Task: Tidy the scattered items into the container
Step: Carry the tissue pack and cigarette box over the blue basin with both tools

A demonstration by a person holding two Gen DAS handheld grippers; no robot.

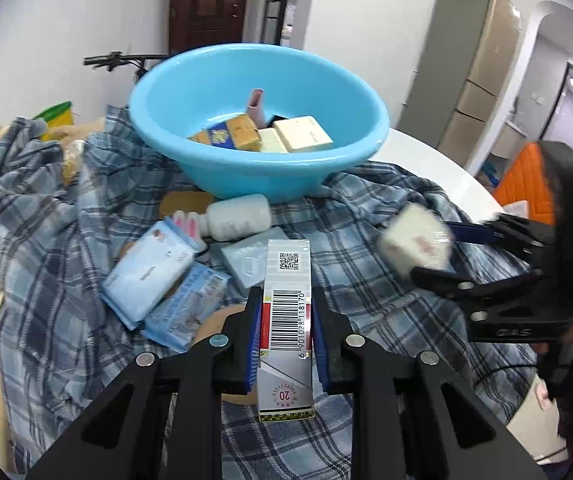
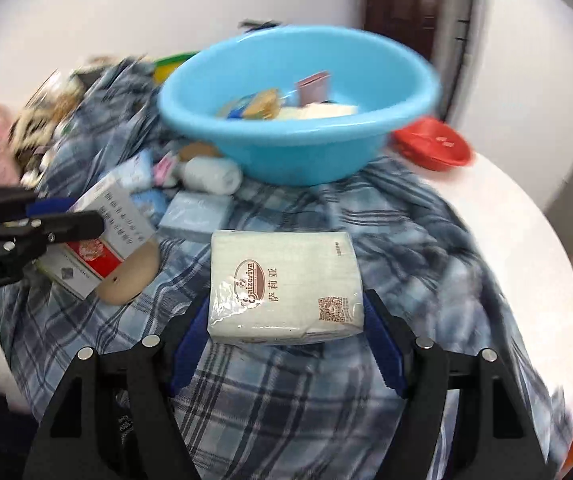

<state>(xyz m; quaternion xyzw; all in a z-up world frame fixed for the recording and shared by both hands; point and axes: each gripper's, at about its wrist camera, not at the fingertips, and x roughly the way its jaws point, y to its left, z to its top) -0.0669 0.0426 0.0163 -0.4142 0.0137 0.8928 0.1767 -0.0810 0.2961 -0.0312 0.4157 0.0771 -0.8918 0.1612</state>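
Note:
A light blue basin stands on a plaid cloth and holds several small boxes and a pink pouch. Near it, above the cloth, my left gripper is shut on a white and red cigarette box with a barcode on its side. My right gripper is shut on a white tissue pack, gripped by its two ends and lifted off the cloth to the right of the left gripper.
On the blue plaid cloth in front of the basin lie a white bottle, pale blue tissue packs and a grey-blue box. A red dish sits on the white round table. Clutter is piled at the left.

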